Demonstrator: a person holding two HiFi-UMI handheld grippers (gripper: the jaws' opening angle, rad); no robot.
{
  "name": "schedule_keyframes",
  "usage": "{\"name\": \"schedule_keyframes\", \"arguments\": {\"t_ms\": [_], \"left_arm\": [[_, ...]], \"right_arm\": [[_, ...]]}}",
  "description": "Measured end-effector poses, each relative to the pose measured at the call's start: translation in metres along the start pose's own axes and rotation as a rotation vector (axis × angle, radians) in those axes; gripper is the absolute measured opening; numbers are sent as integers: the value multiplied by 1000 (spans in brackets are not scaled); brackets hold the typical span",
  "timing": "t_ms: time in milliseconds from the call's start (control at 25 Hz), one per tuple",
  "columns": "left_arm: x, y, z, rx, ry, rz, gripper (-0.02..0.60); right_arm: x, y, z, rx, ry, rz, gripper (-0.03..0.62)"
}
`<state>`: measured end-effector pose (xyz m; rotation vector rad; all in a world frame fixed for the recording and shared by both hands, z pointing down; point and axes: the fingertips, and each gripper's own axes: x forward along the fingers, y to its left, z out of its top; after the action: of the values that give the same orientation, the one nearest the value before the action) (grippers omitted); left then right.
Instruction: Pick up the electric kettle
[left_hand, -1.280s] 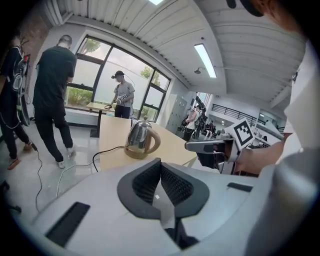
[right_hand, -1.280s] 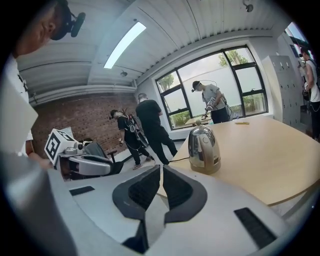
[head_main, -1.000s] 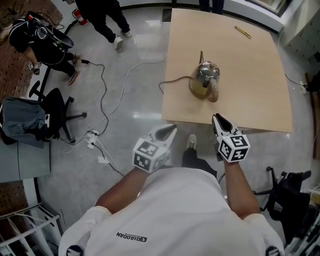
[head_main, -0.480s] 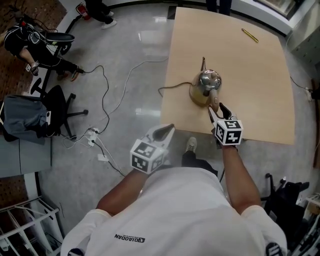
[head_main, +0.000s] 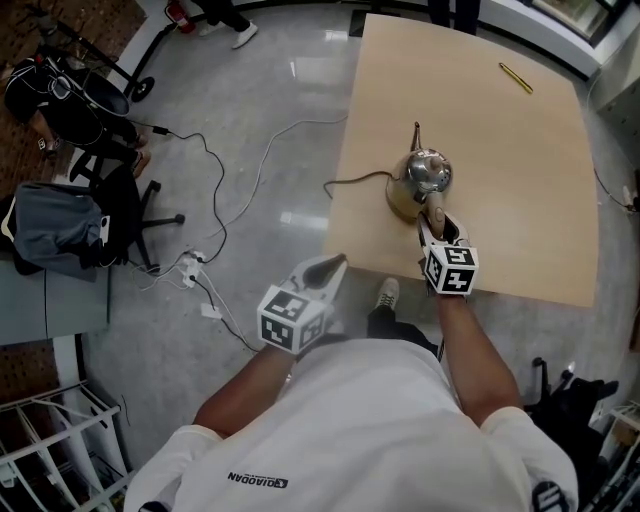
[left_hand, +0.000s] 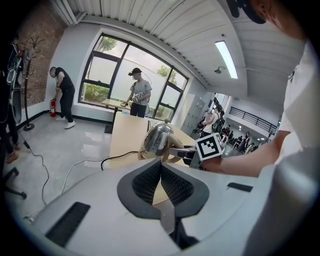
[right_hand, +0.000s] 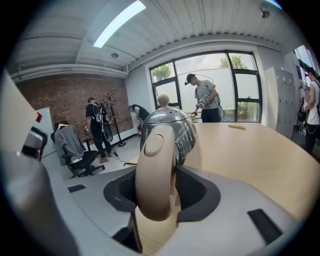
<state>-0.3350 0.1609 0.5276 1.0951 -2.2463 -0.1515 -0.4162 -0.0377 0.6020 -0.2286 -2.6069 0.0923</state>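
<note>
We are looking down on a person who holds a gripper in each hand, standing at the near edge of a pale wooden table (head_main: 500, 120).

The electric kettle (head_main: 427, 175) stands upright on the table, near that edge and well clear of the other sides. The right gripper (head_main: 438, 228) is at the kettle's handle (right_hand: 155, 170). In the right gripper view the thick beige handle fills the gap between the two jaws, and the dark pads look to lie against both of its sides, pinching it. The left gripper (head_main: 322, 270) hangs off the table over the floor. Its jaws are pressed together with nothing between them.

We judge that the step in hand is securing the grip before lifting. To do it well, the pads should bite the handle squarely at its middle rather than near its rounded lower end, where they could slide off. The lift should go straight up so the body does not swing. A dark cord (head_main: 355, 180) runs from the kettle's base off the table's left edge, and it may drag or tug as the kettle rises.

The kettle has a rounded body of polished steel that mirrors the room. It has a domed lid with a small beige knob (right_hand: 163, 100), and a thin spout (head_main: 416, 135) that points away from us. The handle is smooth, glossy and curved, so we expect it to be slippery.
</note>
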Motion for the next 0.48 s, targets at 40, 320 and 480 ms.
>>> {"name": "schedule_keyframes", "arguments": {"t_ms": [40,320,480], "left_arm": [[0,1,-1,1,2,3,-5],[3,-2,2,1,-7,2,-5],[0,0,2,0,-14,14,-5]], "right_arm": [[1,0,-1,-24,4,-3,183],[0,-15,5,-45,25,-68,109],[2,-15,14,-62,3,-74,95]]}}
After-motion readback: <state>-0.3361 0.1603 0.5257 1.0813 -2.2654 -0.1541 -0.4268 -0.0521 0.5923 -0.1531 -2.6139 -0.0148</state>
